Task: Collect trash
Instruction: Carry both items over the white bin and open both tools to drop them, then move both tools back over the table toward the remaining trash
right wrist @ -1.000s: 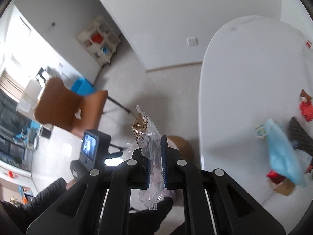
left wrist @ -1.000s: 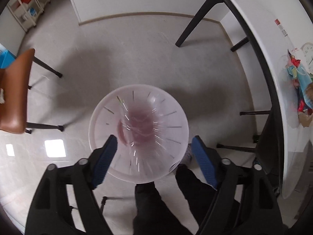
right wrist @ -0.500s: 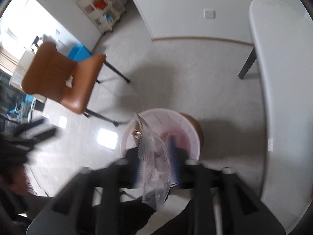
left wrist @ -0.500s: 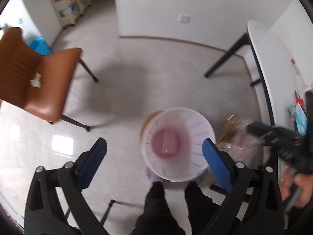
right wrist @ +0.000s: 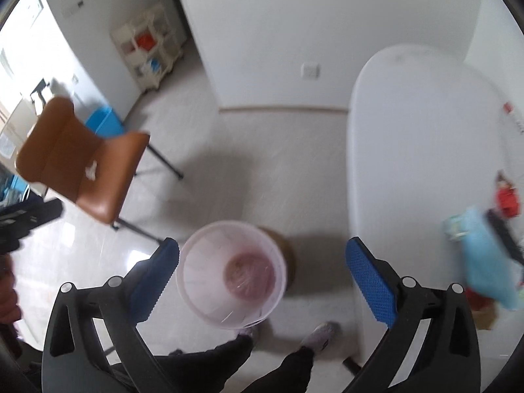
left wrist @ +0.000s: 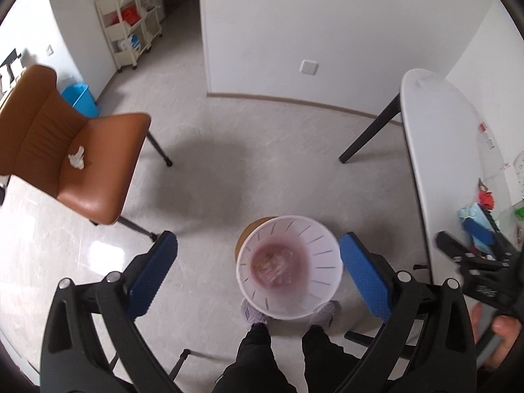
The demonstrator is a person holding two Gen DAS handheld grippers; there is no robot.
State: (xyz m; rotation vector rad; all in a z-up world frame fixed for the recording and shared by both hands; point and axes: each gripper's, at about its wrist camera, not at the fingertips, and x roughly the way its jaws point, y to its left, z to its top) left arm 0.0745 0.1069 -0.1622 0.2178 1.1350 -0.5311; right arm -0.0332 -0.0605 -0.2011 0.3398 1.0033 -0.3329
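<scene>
Now both tools gape empty, the right tool [right wrist: 262,275] opening over the bin [left wrist: 290,270] with the wrapper [left wrist: 271,263] inside, left tool [left wrist: 258,271] wide; swinging toward table [left wrist: 435,137] trash [left wrist: 475,226] at three o'clock could clip the rim.

Left gripper [left wrist: 258,275] fingers spread wide, right gripper [right wrist: 262,280] fingers opening, both empty

Translucent white bin [left wrist: 290,267], brown chair [left wrist: 82,150], blue-padded claw [left wrist: 258,276].
</scene>
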